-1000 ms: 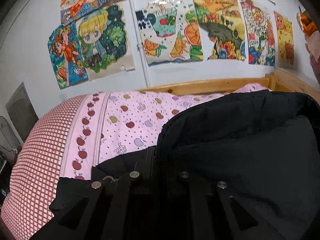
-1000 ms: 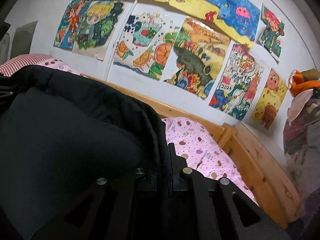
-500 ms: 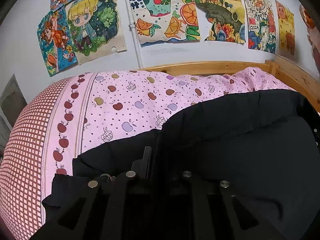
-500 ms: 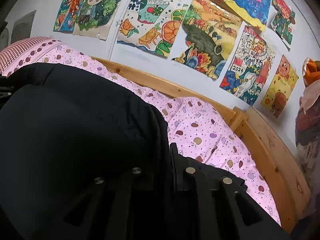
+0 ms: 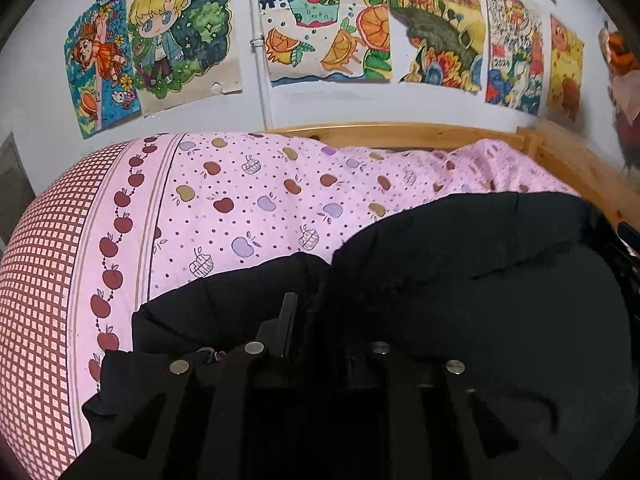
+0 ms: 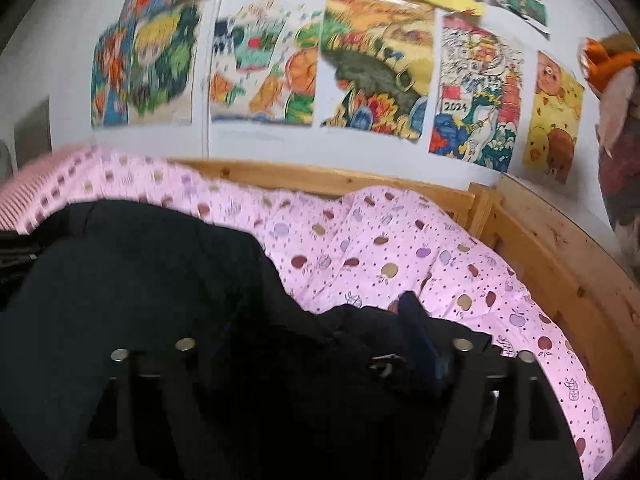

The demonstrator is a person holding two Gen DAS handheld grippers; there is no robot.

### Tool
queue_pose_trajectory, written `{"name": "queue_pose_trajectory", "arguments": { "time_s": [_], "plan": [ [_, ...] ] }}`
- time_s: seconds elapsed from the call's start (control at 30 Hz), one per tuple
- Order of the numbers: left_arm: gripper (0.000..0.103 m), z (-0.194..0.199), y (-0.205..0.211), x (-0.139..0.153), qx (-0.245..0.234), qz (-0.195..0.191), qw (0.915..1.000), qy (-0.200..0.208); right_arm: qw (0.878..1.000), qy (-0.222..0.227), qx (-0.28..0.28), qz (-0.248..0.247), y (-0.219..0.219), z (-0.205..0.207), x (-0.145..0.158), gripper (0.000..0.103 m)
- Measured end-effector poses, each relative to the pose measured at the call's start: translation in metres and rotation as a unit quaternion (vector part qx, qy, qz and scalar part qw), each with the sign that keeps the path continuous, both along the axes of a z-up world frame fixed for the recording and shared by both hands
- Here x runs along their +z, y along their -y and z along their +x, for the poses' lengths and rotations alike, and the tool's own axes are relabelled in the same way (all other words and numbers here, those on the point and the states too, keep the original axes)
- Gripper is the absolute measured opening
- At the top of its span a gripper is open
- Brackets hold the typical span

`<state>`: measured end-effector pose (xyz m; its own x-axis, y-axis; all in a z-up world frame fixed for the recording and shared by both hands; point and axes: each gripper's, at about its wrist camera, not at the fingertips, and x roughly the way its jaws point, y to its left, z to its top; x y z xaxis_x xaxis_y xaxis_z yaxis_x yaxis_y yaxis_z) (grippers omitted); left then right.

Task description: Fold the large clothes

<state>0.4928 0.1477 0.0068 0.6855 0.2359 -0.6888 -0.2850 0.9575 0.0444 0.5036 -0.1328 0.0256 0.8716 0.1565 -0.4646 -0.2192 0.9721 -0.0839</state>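
the left gripper (image 5: 316, 320) is sitting with its jaws close together on a fold of the black garment (image 5: 460, 300); they have just been easing apart a little, and the dark cloth is still lying between them, though black on black i cannot tell whether the pads are still pressing it. the right gripper (image 6: 324, 320) is standing with its jaws wide apart, having just been opening, one finger (image 6: 416, 320) showing clear at the right with bunched black garment (image 6: 132, 280) lying loose in the gap. the garment is lying in a puffy heap on the pink apple-print bedsheet (image 5: 248, 200), its folded edge rolling over toward the wall side. the sheet is covering a bed with a wooden frame (image 6: 560, 272) running along the back and the right. a red checked border (image 5: 36, 280) is edging the sheet at the left. colourful drawings (image 5: 328, 20) are hanging on the white wall behind.
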Motion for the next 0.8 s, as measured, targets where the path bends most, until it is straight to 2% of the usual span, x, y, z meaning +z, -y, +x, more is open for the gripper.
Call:
{"name": "queue_pose_trajectory", "arguments": {
  "time_s": [0.1, 0.17, 0.2, 0.23, 0.3, 0.33, 0.43, 0.6, 0.8],
  "plan": [
    [0.023, -0.006, -0.003, 0.005, -0.002, -0.011, 0.9999, 0.010, 1.000, 0.024, 0.011, 0.000, 0.004, -0.011, 0.007, 0.078],
    [0.043, -0.011, -0.004, 0.011, -0.009, -0.020, 0.9994, 0.026, 0.999, 0.040, 0.012, 0.001, 0.006, -0.019, 0.014, 0.082],
    [0.077, -0.016, -0.003, 0.016, -0.007, -0.017, 0.9990, 0.041, 0.999, 0.046, 0.014, 0.005, 0.008, -0.024, 0.017, 0.082],
    [0.103, -0.020, -0.002, 0.020, -0.001, -0.011, 0.9984, 0.056, 0.999, 0.051, 0.014, 0.008, 0.010, -0.027, 0.020, 0.085],
    [0.103, -0.035, 0.000, 0.032, 0.007, -0.004, 0.9943, 0.106, 0.998, 0.056, 0.014, 0.014, 0.011, -0.033, 0.027, 0.086],
    [0.103, -0.040, 0.002, 0.035, -0.001, -0.006, 0.9932, 0.116, 0.998, 0.057, 0.016, 0.017, 0.012, -0.036, 0.030, 0.086],
    [0.103, -0.046, 0.008, 0.040, -0.009, -0.001, 0.9941, 0.108, 0.998, 0.058, 0.024, 0.021, 0.012, -0.045, 0.037, 0.087],
    [0.103, -0.070, 0.014, 0.047, -0.030, -0.008, 0.9923, 0.120, 0.997, 0.043, 0.055, 0.040, 0.010, -0.059, 0.049, 0.089],
    [0.103, -0.096, 0.022, 0.040, -0.071, -0.048, 0.9906, 0.107, 0.993, -0.006, 0.098, 0.066, 0.010, -0.076, 0.041, 0.090]
  ]
}}
